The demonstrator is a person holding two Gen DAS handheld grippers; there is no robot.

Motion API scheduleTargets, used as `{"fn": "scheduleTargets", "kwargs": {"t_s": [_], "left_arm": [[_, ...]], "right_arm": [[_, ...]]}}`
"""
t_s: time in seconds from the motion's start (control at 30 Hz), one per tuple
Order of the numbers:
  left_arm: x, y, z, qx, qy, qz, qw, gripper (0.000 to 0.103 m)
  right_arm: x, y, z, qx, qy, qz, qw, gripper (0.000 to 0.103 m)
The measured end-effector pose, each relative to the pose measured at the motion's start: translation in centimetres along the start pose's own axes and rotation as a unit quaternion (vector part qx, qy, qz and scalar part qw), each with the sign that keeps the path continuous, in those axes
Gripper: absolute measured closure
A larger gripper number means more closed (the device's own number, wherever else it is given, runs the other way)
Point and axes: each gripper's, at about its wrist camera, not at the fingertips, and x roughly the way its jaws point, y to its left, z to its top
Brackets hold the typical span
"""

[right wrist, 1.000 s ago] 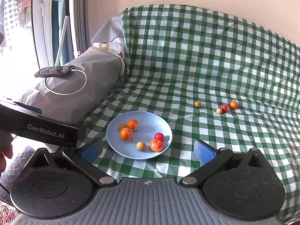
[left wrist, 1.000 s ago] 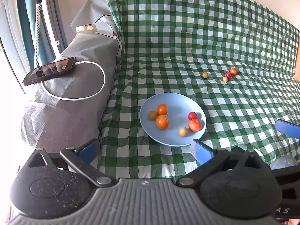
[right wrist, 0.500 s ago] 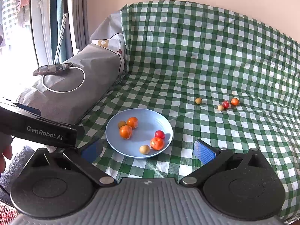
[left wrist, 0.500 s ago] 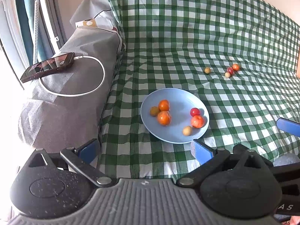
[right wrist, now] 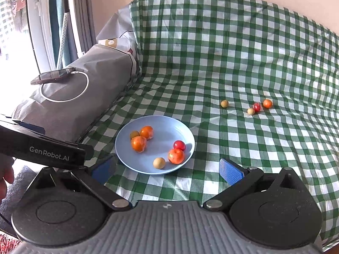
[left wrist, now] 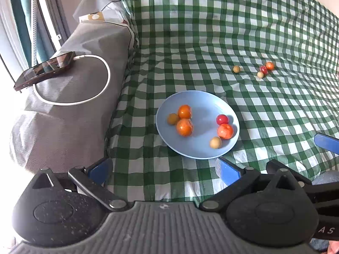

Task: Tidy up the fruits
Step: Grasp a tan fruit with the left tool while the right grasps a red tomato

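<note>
A light blue plate point(left wrist: 203, 101) point(right wrist: 161, 122) sits on the green checked cloth and holds several small fruits: orange ones point(left wrist: 184, 127) point(right wrist: 138, 144), a red one point(left wrist: 222, 119) point(right wrist: 179, 145) and tan ones point(left wrist: 215, 142) point(right wrist: 159, 163). Several loose fruits lie farther back right: a tan one point(left wrist: 236, 69) point(right wrist: 224, 103) and a cluster of three point(left wrist: 263, 69) point(right wrist: 256, 107). My left gripper point(left wrist: 164, 169) is open and empty, just short of the plate. My right gripper point(right wrist: 167, 169) is open and empty, at the plate's near rim.
A grey padded armrest point(left wrist: 70, 97) point(right wrist: 84, 89) lies left of the plate, with a phone point(left wrist: 45, 69) point(right wrist: 53, 76) and white cable on it. The left gripper's body point(right wrist: 42, 150) crosses the right wrist view's left edge. A window frame stands at far left.
Both grippers have drifted slightly; the plate sits a little higher in both views. Both stay open and empty. No fruit has moved.
</note>
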Motion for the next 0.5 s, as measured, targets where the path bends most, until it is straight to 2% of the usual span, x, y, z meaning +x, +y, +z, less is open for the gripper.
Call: {"fn": "scheduleTargets", "kwargs": {"t_s": [0.17,0.27,0.37,0.5], "left_arm": [[1.7,-1.7,1.6,0.007,0.013,-0.011,0.9998,0.000],[2.9,-3.5,3.1,0.018,0.017,-0.019,0.9995,0.000],[4.6,-5.9,5.4,0.032,0.022,-0.035,0.9986,0.000],[8.0,-8.9,9.5,0.016,0.029,-0.062,0.9975,0.000]], "right_arm": [[1.2,-1.7,0.2,0.021,0.003,-0.016,1.000,0.001],[1.8,-3.9,0.5,0.037,-0.003,-0.042,0.998,0.001],[2.7,-7.3,0.8,0.058,-0.008,-0.073,0.996,0.001],[5.1,-12.9,1.7,0.088,-0.013,-0.112,0.990,0.001]]}}
